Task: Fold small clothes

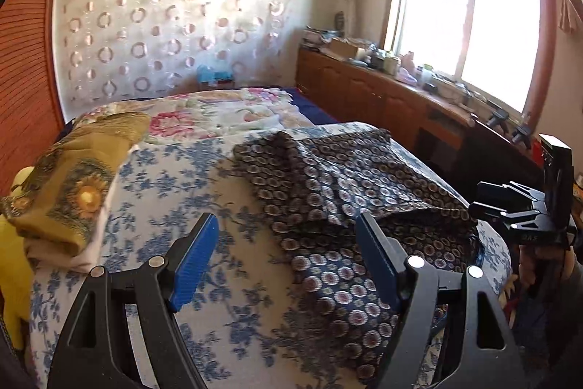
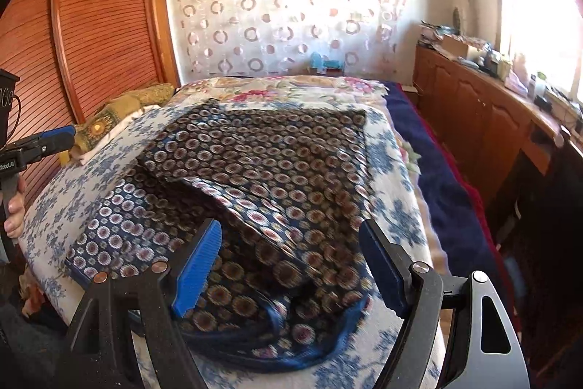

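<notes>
The dark patterned garment [image 2: 255, 170] lay partly folded on the blue-flowered cover [image 2: 397, 217] of the bed, its blue-trimmed edge near the front of the cover. The left gripper [image 1: 288, 265] hung above the cover with its jaws spread wide and nothing between them; the garment's left edge lay under its right finger. The right gripper [image 2: 291, 265] was over the near part of the garment, its jaws also released and not pressing the cloth. A folded yellow-brown cloth [image 1: 69, 185] rested at the left side of the bed.
</notes>
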